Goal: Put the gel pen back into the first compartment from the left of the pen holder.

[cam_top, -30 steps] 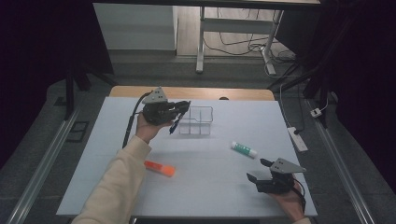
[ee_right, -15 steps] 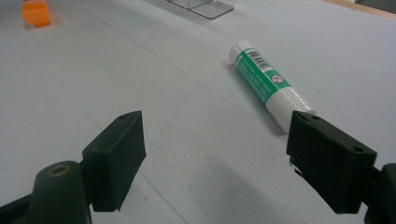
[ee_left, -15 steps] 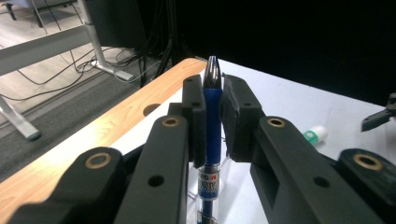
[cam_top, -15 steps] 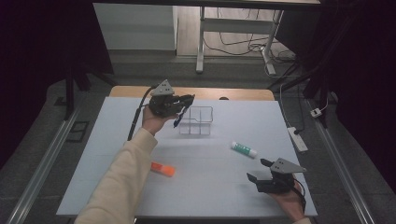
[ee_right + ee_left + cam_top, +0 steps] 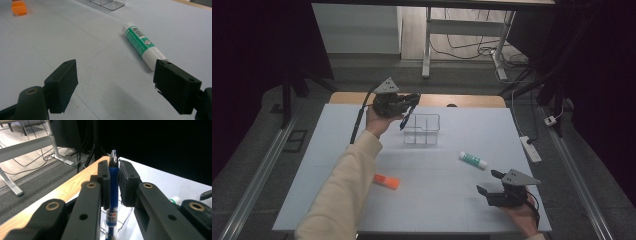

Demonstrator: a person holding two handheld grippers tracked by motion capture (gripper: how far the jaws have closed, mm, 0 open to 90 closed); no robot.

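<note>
At far left of the white table (image 5: 337, 150), the left gripper (image 5: 412, 102) is held above the surface, its jaws pinched on a blue pen (image 5: 406, 119). Seen in the left gripper view, both pads press the pen's (image 5: 113, 187) blue barrel just below its dark tapered tip, which points upward between the jaws; a white label band with red lettering sits lower on the barrel. From the high view the pen hangs slanted, its lower end at the near-left corner of a clear divided organizer (image 5: 422, 130), apparently just above or inside that corner; contact cannot be judged. Each compartment of the organizer seems to be unfilled. Nearer, left of centre, an orange marker (image 5: 386, 181) lies flat on the table. Right of centre, a green-and-white glue stick (image 5: 473, 160) lies on its side, well apart from the organizer. At near right, the right gripper (image 5: 490, 184) rests low over the table, jaws spread wide and holding nothing; the glue stick (image 5: 142, 45) lies just beyond its right jaw.
</note>
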